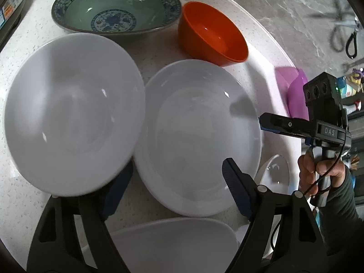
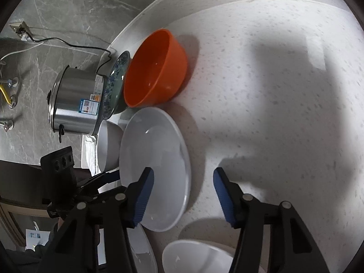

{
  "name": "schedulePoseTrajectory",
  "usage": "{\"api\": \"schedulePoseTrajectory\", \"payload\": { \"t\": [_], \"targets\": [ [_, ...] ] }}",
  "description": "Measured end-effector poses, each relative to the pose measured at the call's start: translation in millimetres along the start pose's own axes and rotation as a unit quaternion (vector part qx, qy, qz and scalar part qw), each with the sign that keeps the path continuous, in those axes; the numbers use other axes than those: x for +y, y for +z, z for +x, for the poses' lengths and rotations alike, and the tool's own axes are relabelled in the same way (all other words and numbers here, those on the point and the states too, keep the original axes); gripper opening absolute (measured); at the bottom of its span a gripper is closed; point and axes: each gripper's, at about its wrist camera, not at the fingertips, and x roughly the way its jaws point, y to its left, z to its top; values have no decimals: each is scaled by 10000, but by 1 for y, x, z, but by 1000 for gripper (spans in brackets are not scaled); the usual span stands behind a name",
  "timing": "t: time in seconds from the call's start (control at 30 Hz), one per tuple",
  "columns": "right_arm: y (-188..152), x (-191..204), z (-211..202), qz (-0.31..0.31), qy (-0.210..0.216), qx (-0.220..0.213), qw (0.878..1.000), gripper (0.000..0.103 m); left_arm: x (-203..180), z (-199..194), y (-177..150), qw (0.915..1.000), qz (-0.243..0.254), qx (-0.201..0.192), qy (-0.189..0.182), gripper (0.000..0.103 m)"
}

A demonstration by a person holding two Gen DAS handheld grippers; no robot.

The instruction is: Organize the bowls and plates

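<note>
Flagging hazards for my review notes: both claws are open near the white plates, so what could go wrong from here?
1. The left round white plate meets the rim of the right round white plate; shifting either may scrape or chip them.
2. The left claw has one finger under the left plate's edge and might tip it.
3. The glossy orange bowl sits close behind the right plate; a push could knock it.

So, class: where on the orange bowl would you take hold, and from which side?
Grip the orange bowl by its thin rim, one finger inside and one outside, coming from above on its open right side. It sits upright and empty. The patterned green bowl crowds its left, and a white plate lies just in front.
</note>
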Motion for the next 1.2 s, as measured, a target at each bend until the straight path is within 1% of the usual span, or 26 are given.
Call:
{"api": "schedulePoseTrajectory", "payload": {
  "t": [0.03, 0.13, 0.17, 0.23, 0.27, 0.37, 0.43, 0.47, 0.53, 0.6, 0.7, 0.77, 0.9, 1.2],
  "targets": [
    [1, 1, 1, -15, -25, 25, 10000, 56, 2, -1, 1, 10000, -27, -27, -25, 75],
    [2, -1, 5, -16, -62, 112, 9999, 49, 5, -2, 2, 10000, -63, -42, -38, 70],
    [3, -1, 6, -18, -65, 122, 9999, 47, 6, -2, 3, 9999, -73, -48, -49, 67],
    [3, 0, 7, -38, -80, 136, 9999, 47, 7, -1, 3, 9999, -87, -58, -110, 63],
    [3, 1, 8, -52, -97, 141, 9998, 46, 8, -2, 4, 9998, -110, -63, -135, 59],
    [4, 4, 11, -112, -191, 191, 9996, 39, 9, -2, 4, 9998, -118, -71, -133, 51],
    [4, 6, 14, -146, -217, 245, 9994, 34, 11, -2, 4, 9998, -140, -59, -114, 41],
    [3, 7, 15, -174, -281, 259, 9991, 29, 13, -3, 5, 9998, -175, -82, -98, 35],
    [3, 7, 15, -199, -362, 225, 9989, 26, 15, -3, 5, 9995, -261, -133, -128, 30],
    [2, 6, 14, -177, -414, 207, 9988, 21, 20, -3, 5, 9992, -330, -163, -160, 22],
    [1, 4, 13, -164, -513, 190, 9984, 14, 21, -3, 6, 9994, -281, -150, -141, 20],
    [0, 6, 12, -213, -605, 178, 9978, 14, 20, -2, 6, 9996, -234, -158, -88, 19],
    [-1, 9, 12, -285, -770, 165, 9965, 13, 23, 0, 8, 9996, -221, -194, -53, 12],
    [-7, 11, 11, -325, -902, 129, 9953, 12, 20, 0, 13, 9998, -113, -190, -34, 10]
  ]
}}
